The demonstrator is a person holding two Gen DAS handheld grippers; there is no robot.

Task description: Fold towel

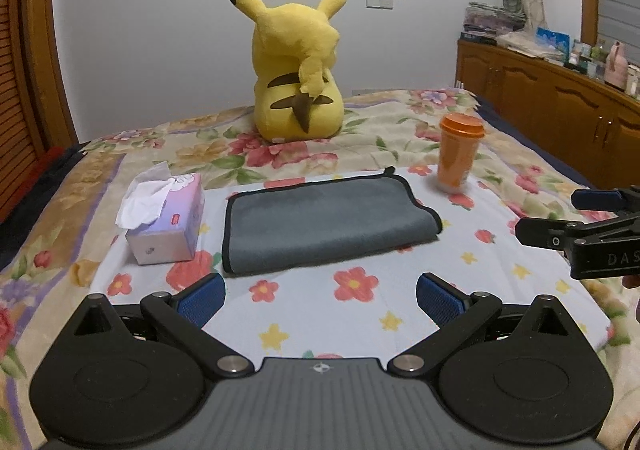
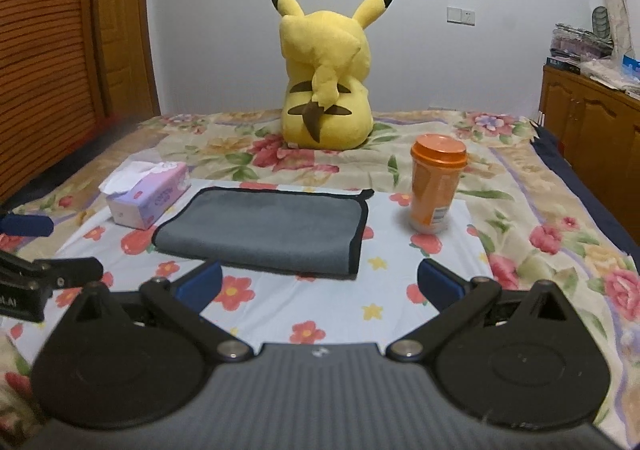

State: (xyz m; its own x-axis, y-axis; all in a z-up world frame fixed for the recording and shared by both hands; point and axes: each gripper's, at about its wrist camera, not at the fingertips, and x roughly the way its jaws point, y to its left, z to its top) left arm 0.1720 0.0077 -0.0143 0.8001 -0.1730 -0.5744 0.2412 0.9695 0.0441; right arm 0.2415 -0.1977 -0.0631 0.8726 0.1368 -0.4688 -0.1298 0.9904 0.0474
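A grey towel [image 1: 324, 219] with black trim lies folded flat on a floral cloth on the bed; it also shows in the right wrist view [image 2: 268, 228]. My left gripper [image 1: 320, 300] is open and empty, a little short of the towel's near edge. My right gripper [image 2: 319, 284] is open and empty, just short of the towel's near right corner. The right gripper also shows at the right edge of the left wrist view [image 1: 548, 215]. The left gripper shows at the left edge of the right wrist view [image 2: 48, 246].
A tissue box [image 1: 168, 217] stands left of the towel. An orange lidded cup [image 1: 458, 153] stands to its right. A yellow plush toy [image 1: 298, 65] sits behind it. A wooden cabinet [image 1: 560, 105] with clutter runs along the right side.
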